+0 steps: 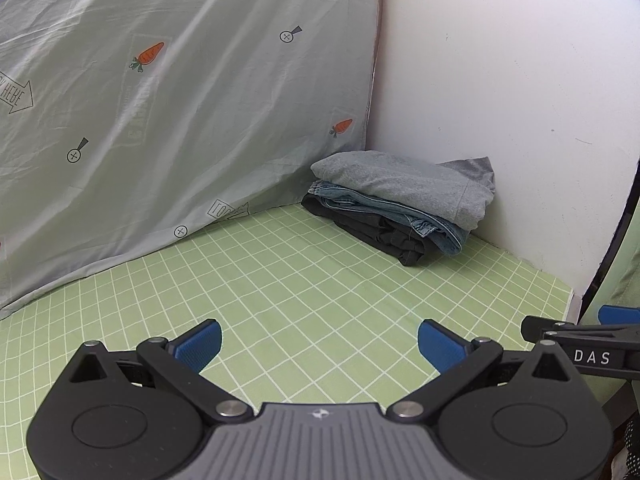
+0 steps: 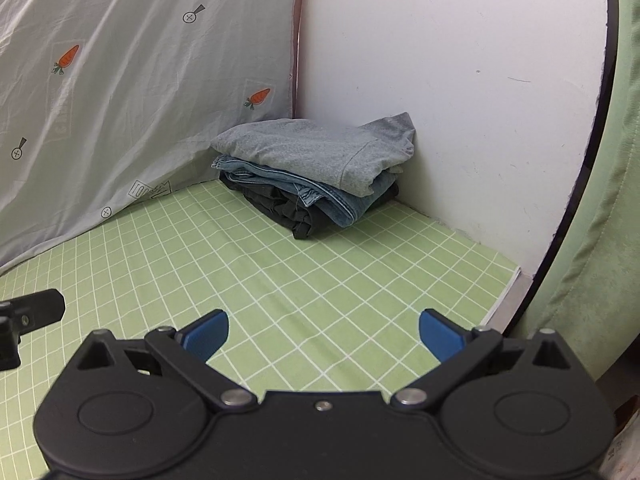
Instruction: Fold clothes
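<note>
A stack of folded clothes [image 1: 400, 204] [image 2: 316, 168] lies in the far corner of the bed: a grey garment [image 1: 404, 182] [image 2: 312, 148] on top, blue jeans [image 1: 400, 212] [image 2: 320, 196] under it, a dark garment [image 1: 380, 232] [image 2: 280, 208] at the bottom. My left gripper [image 1: 319, 346] hovers open over the green checked sheet [image 1: 280, 288], well short of the stack, nothing between its blue pads. My right gripper [image 2: 323, 334] is open too, empty, over the same sheet [image 2: 280, 280]. Part of the right gripper [image 1: 580, 336] shows at the left wrist view's right edge.
A grey carrot-print sheet [image 1: 160, 100] [image 2: 120, 80] hangs along the left side. A white wall [image 1: 500, 100] [image 2: 440, 80] stands behind the stack. The bed's edge [image 2: 504, 292] lies at right, with a green fabric [image 2: 600, 200] beyond a black rim. The left gripper's tip [image 2: 32, 312] shows at left.
</note>
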`<state>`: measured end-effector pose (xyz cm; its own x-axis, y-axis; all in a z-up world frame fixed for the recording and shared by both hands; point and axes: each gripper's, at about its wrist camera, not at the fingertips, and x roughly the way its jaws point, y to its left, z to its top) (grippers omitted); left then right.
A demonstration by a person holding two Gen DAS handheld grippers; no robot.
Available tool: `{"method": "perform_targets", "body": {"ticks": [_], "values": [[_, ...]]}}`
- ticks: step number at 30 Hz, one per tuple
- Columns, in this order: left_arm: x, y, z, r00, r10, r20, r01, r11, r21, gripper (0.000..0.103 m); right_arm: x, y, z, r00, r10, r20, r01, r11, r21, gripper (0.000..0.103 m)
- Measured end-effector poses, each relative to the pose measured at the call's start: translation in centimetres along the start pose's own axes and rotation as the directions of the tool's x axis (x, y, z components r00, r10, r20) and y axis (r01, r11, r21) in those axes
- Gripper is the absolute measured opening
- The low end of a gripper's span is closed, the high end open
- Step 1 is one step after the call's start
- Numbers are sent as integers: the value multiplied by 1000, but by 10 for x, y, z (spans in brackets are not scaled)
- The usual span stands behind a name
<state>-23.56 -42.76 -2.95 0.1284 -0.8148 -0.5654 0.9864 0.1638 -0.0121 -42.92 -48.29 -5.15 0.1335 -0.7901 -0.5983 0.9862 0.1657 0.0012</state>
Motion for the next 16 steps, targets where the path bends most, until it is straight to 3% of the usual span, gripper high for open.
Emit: {"method": "perform_targets", "body": {"ticks": [16], "values": [[1, 6, 3, 1000, 26, -11, -25, 999, 31, 103, 5, 11, -1, 1000, 28, -12, -28, 1000, 3, 103]]}}
